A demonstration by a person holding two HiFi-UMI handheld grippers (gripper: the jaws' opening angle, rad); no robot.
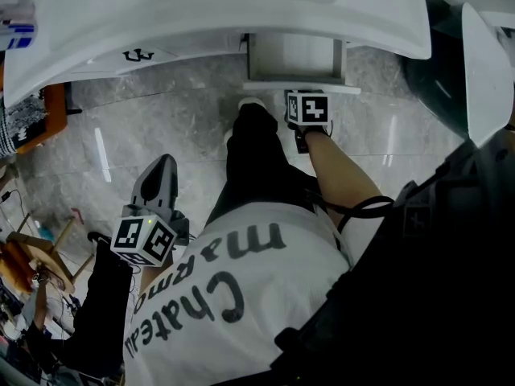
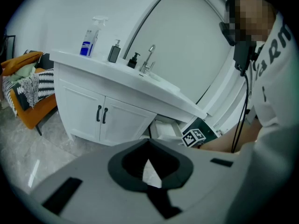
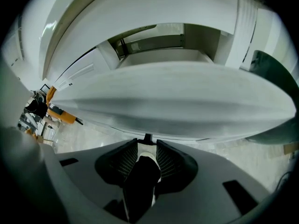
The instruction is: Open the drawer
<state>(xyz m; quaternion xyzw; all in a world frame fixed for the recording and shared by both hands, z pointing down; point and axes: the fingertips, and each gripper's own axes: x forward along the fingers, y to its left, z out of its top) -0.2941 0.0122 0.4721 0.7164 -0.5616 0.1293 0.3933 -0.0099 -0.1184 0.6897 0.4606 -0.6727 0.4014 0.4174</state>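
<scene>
The white drawer (image 1: 294, 59) under the vanity stands pulled out, and its front panel (image 1: 302, 88) faces me. My right gripper (image 1: 299, 95) reaches down to that panel just beyond its marker cube (image 1: 307, 107). In the right gripper view the drawer front (image 3: 177, 101) fills the frame. A small black handle (image 3: 147, 137) sits at my right gripper (image 3: 147, 143), with gaps showing between it and the ribbed pads (image 3: 120, 164). My left gripper (image 1: 165, 163) hangs apart at the lower left, shut and empty. From the left gripper (image 2: 148, 141) the open drawer (image 2: 166, 129) shows below the counter.
The white countertop (image 1: 201, 14) overhangs the drawer. My black-trousered leg and white shoe (image 1: 253, 135) stand just left of the right gripper. Two cabinet doors (image 2: 100, 115), a spray bottle (image 2: 91, 36) and a faucet (image 2: 148, 62) are to the left. An orange chair (image 2: 28, 92) stands on the marble floor (image 1: 161, 127).
</scene>
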